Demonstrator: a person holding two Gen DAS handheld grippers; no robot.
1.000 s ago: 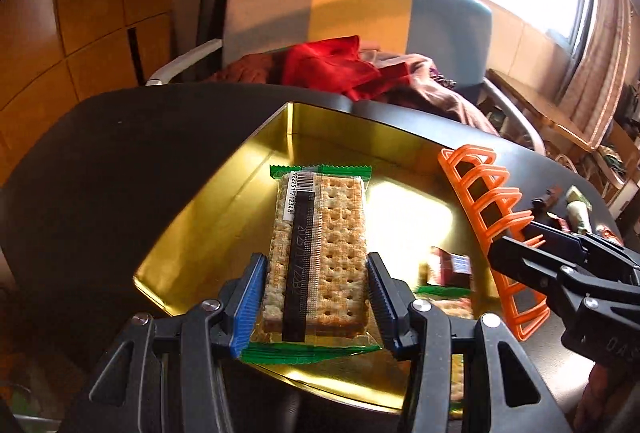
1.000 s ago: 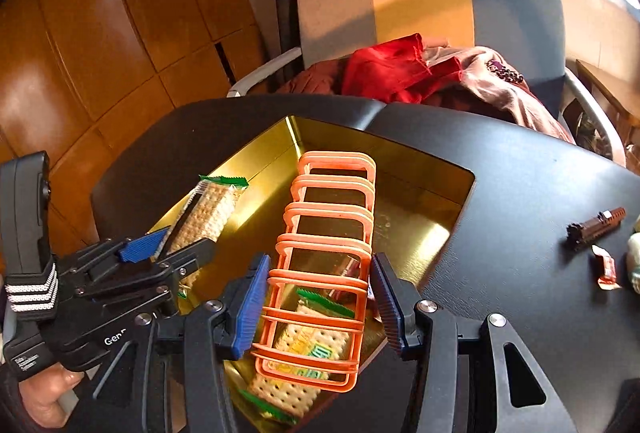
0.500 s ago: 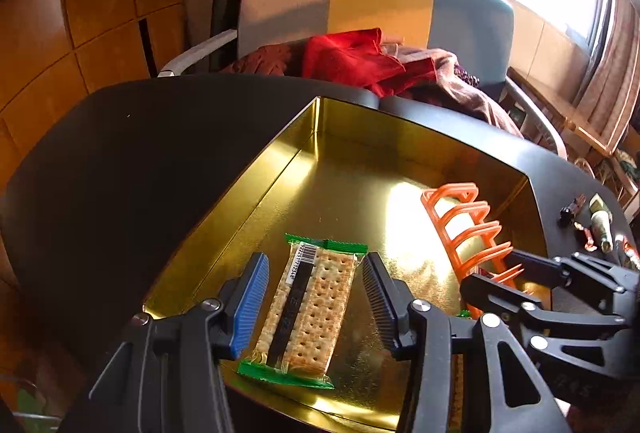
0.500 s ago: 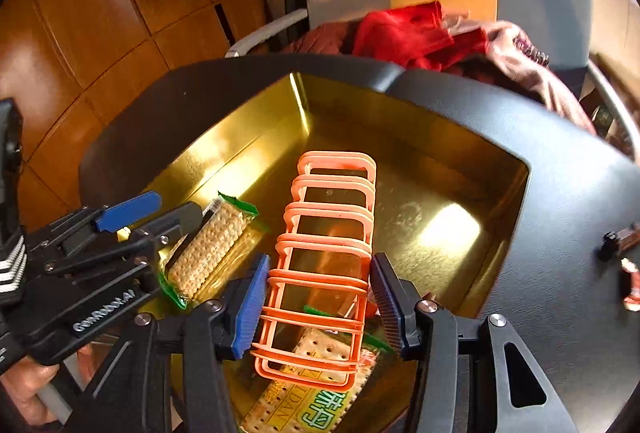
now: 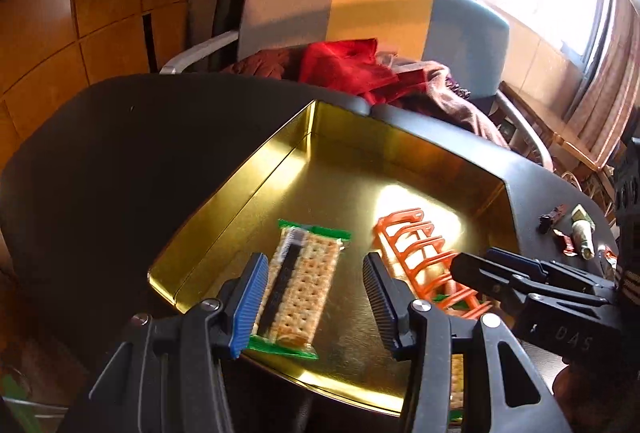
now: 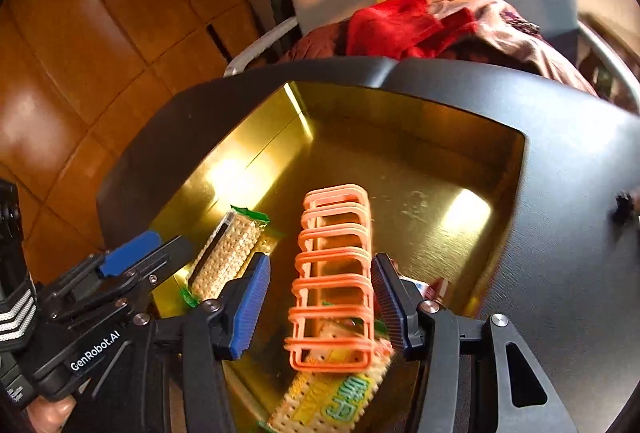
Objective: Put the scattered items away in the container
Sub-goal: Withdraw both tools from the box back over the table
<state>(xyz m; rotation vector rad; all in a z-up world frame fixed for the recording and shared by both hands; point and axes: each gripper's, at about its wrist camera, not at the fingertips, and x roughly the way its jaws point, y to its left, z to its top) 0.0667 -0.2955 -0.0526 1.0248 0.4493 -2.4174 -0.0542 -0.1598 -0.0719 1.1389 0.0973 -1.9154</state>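
A black desk (image 5: 120, 161) stands before an armchair heaped with red cloth (image 5: 344, 69), and a gold tin (image 5: 240, 185) sits on it. The left tool (image 5: 312, 301) hovers with fingers spread wide and empty — the cracker packet (image 5: 300, 285) lies flat on the tin floor below. The right tool (image 6: 320, 305) is parted too, flanking the orange rack (image 6: 332, 273) without clearly gripping it; the rack lies atop another cracker pack (image 6: 336, 393). At 3 o'clock, small wrappers (image 5: 568, 237) rest on the desk.
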